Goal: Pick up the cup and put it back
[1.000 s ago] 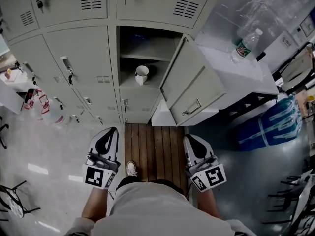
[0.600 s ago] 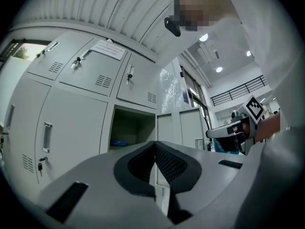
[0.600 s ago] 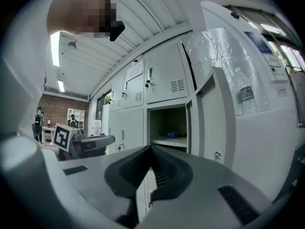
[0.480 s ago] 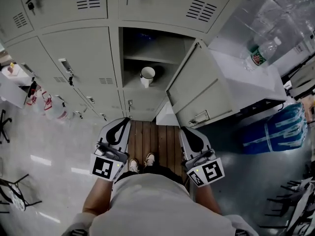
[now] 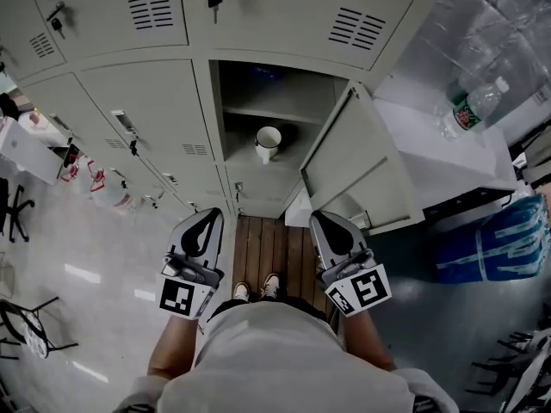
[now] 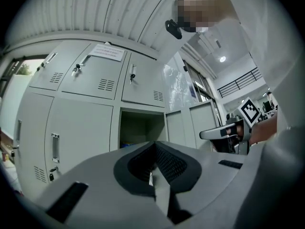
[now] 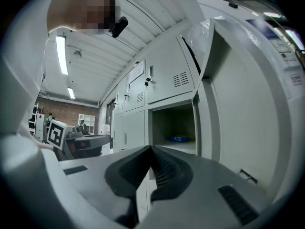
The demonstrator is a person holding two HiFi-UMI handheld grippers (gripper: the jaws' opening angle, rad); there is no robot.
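Lockers (image 5: 146, 101) ahead | cup (image 5: 268, 141) inside | left gripper (image 5: 210, 214), right gripper (image 5: 319, 218) level, closed

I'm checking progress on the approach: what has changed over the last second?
The person has stepped nearer the open locker, carrying the left gripper and right gripper forward. Both stay shut and empty; the white cup still stands inside it.

The head view looks steeply down over the person (image 5: 275, 364) onto the left gripper (image 5: 211, 216), the right gripper (image 5: 318, 218) and the open locker (image 5: 271, 119) beyond. Each gripper view sits low behind its own jaws, facing level at that same locker.
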